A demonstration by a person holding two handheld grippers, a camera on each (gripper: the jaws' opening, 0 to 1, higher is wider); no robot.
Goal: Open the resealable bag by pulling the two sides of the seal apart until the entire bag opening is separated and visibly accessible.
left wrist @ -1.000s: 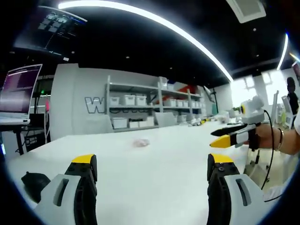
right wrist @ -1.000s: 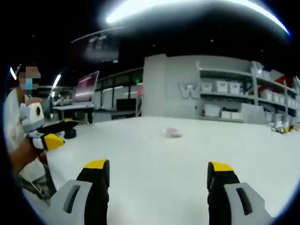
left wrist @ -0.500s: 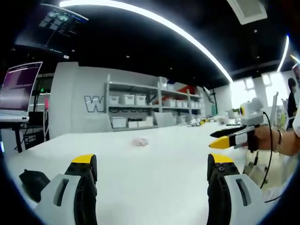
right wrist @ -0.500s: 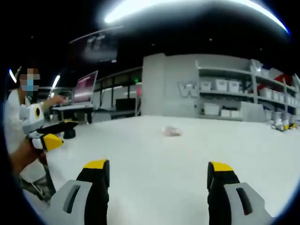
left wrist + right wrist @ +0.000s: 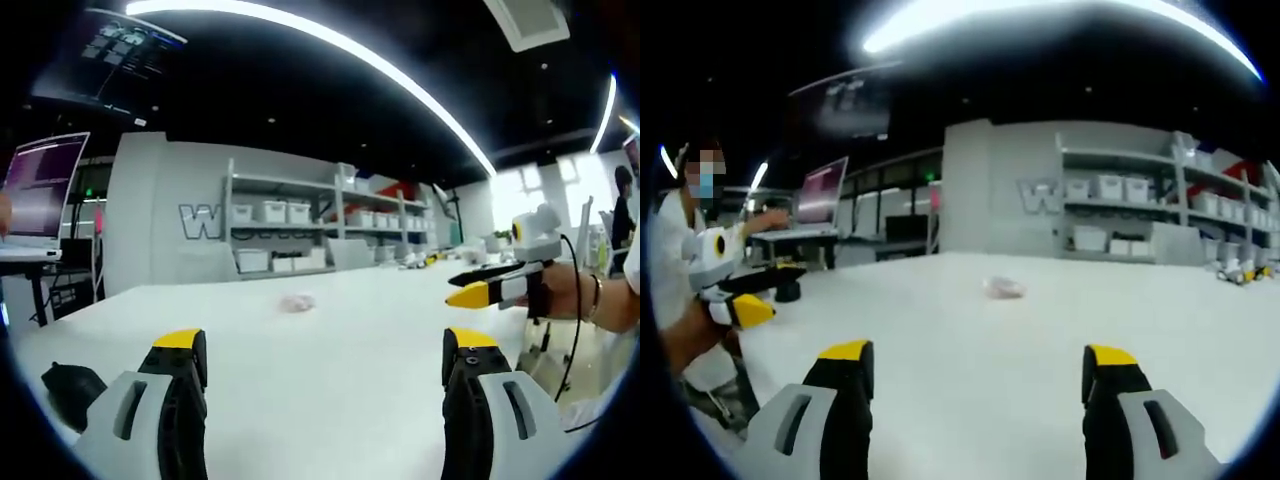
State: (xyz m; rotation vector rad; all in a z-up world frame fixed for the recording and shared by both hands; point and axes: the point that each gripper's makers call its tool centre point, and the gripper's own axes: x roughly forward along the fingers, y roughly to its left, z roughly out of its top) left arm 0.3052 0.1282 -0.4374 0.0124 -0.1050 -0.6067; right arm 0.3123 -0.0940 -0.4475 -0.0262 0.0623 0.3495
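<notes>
Resealable bag (image 5: 298,301): small, pale and crumpled, lying flat on the white table (image 5: 330,360), well ahead of both your grippers and touched by neither; in the right gripper view it sits at the far middle of the tabletop (image 5: 1004,288). Whether its seal is closed is too small to tell.

Left gripper (image 5: 325,352): your yellow-tipped jaws stand wide apart over bare table, nothing between them. Seen from the right gripper view (image 5: 740,305), it hangs at the table's left edge in your hand, its jaws looking parted; it sits slightly lower and nearer the edge of that view than half a second ago.

Right gripper (image 5: 978,362): jaws spread wide, nothing held. In the left gripper view (image 5: 480,285) it hovers at the right above the table edge, held in your hand (image 5: 590,300), and has risen a touch since the earlier frame.

Bag: position on the table unchanged.

Background: shelving with white bins (image 5: 300,235), a lit monitor (image 5: 38,190), a black object (image 5: 70,390) at the table's near left corner
</notes>
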